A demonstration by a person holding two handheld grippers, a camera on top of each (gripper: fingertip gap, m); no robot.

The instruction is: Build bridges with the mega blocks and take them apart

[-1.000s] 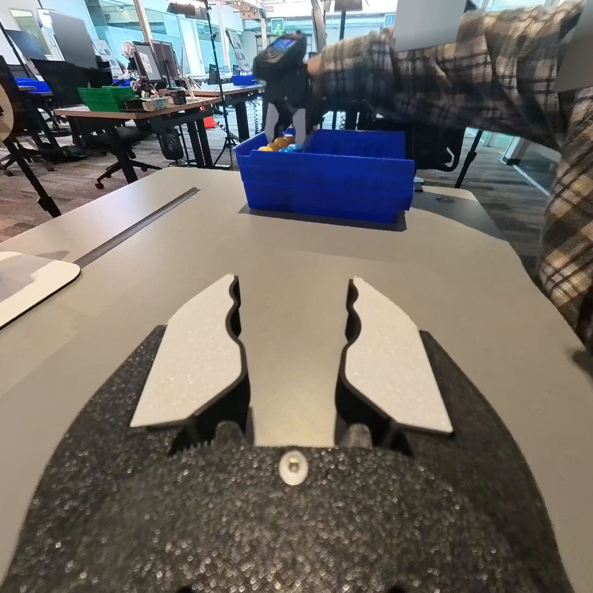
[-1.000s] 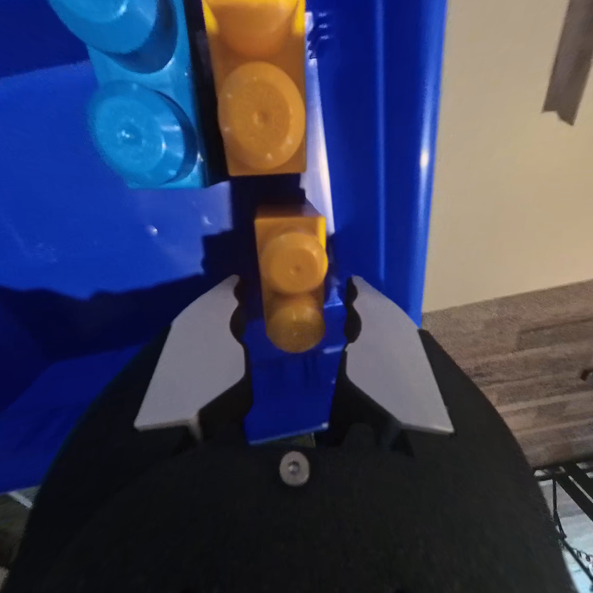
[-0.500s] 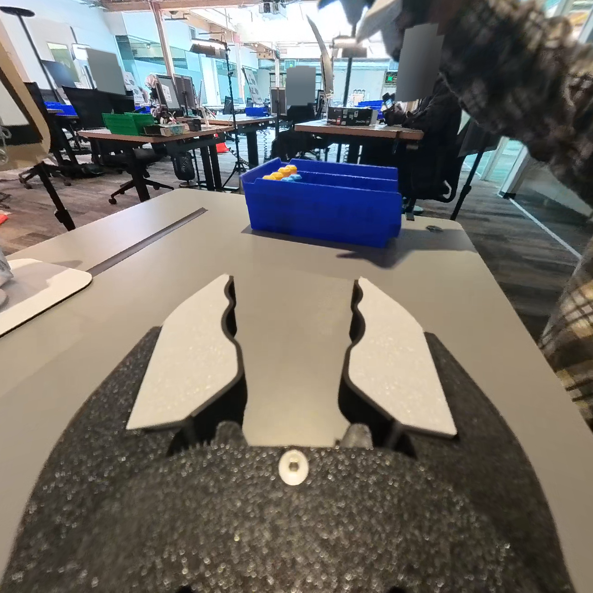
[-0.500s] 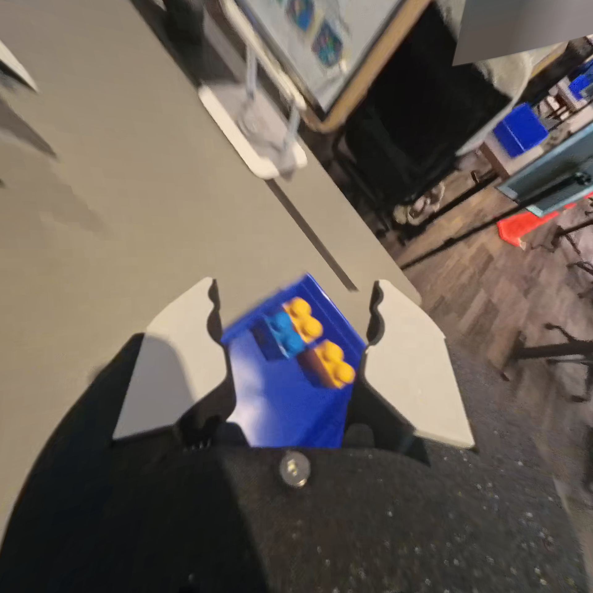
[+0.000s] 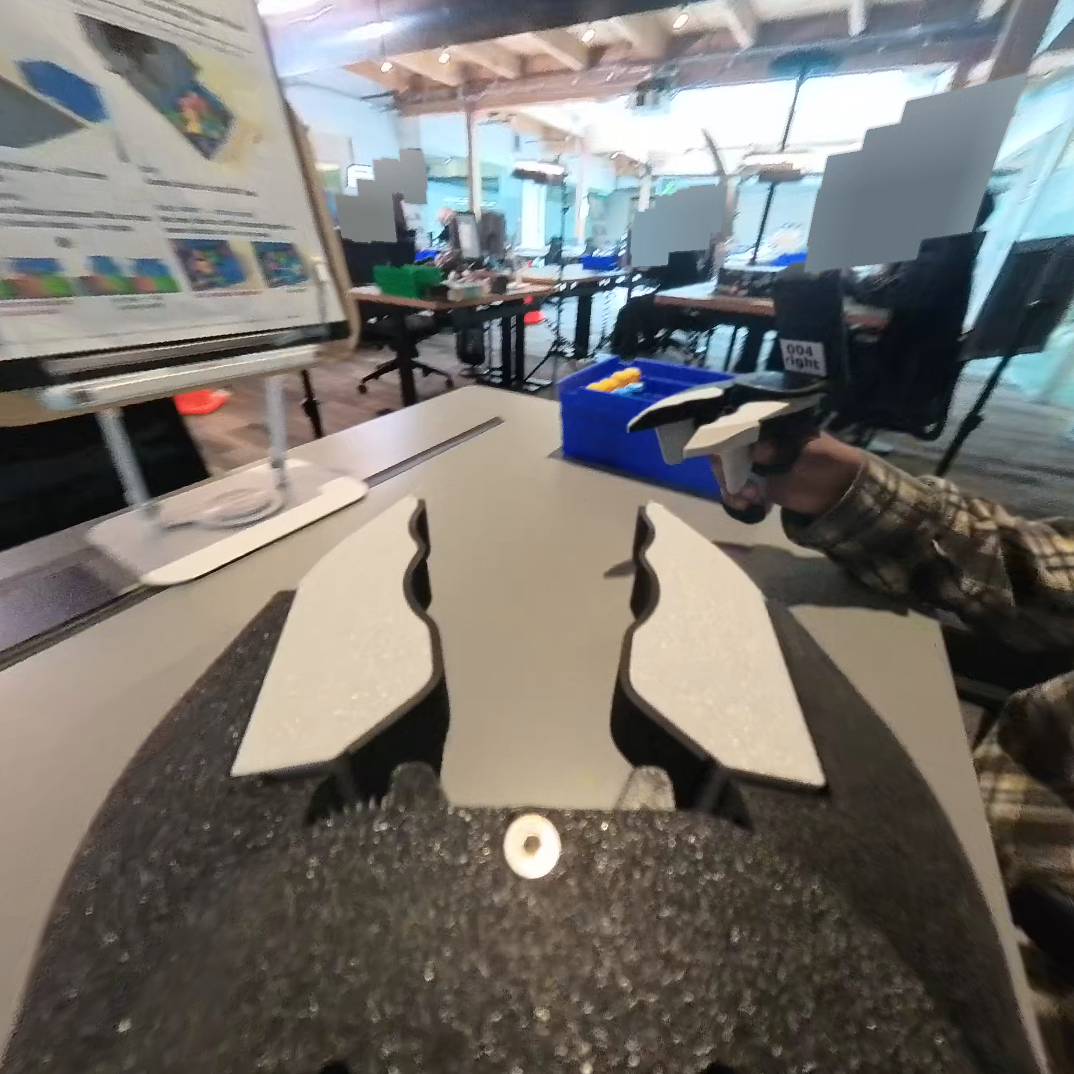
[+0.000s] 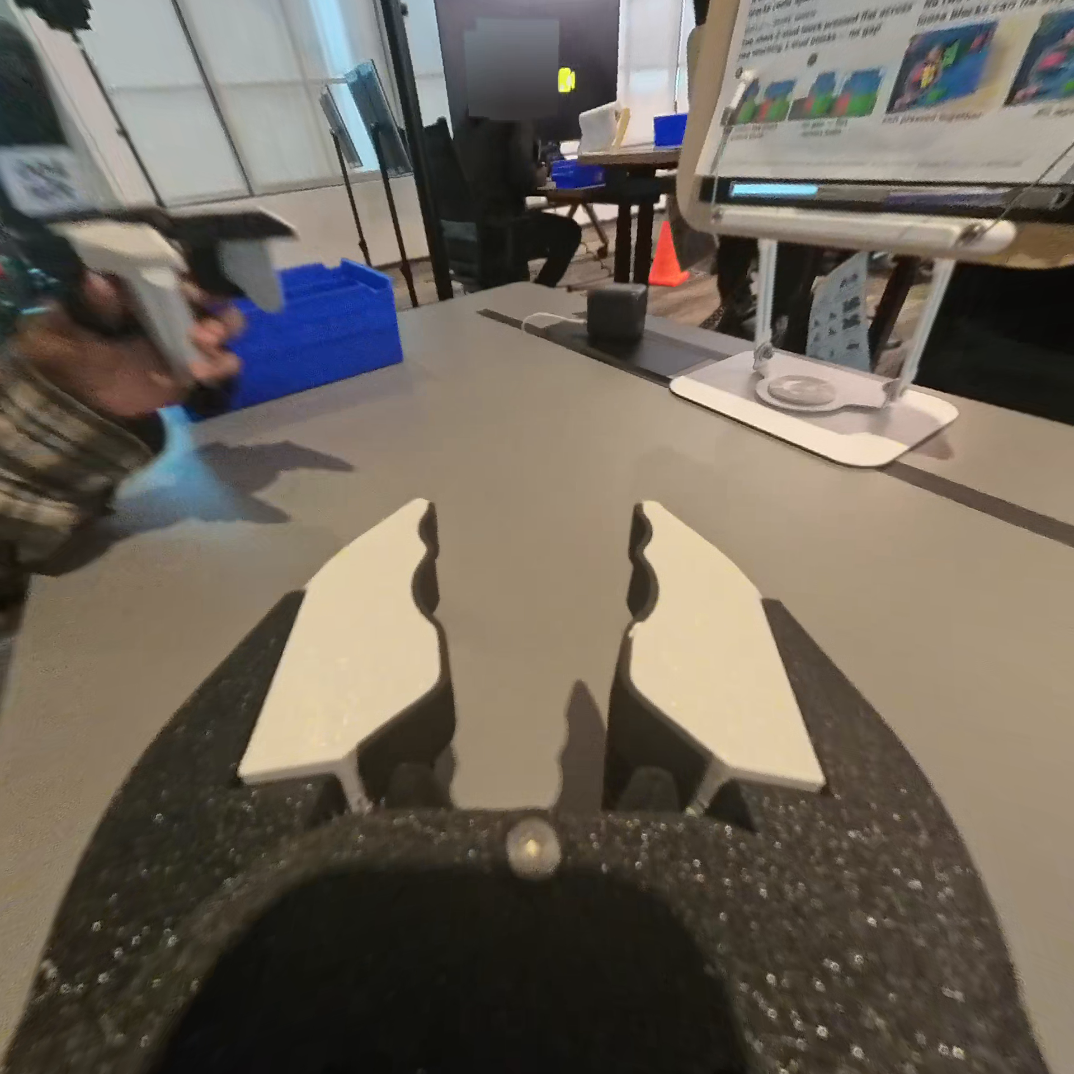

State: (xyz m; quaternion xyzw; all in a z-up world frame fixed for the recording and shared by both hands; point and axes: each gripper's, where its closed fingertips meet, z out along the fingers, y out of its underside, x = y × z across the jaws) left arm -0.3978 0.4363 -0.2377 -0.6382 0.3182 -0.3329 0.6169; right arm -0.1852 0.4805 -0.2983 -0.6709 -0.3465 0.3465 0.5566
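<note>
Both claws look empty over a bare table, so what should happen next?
Probably the right claw reaches into the blue bin for a block: both claws are open and hold nothing, and the yellow blocks lie in the bin.

The left gripper hangs low with its two fingers spread wide and nothing between them. The right gripper is likewise spread and empty, held level in a hand whose plaid sleeve stretches in from the right.
</note>
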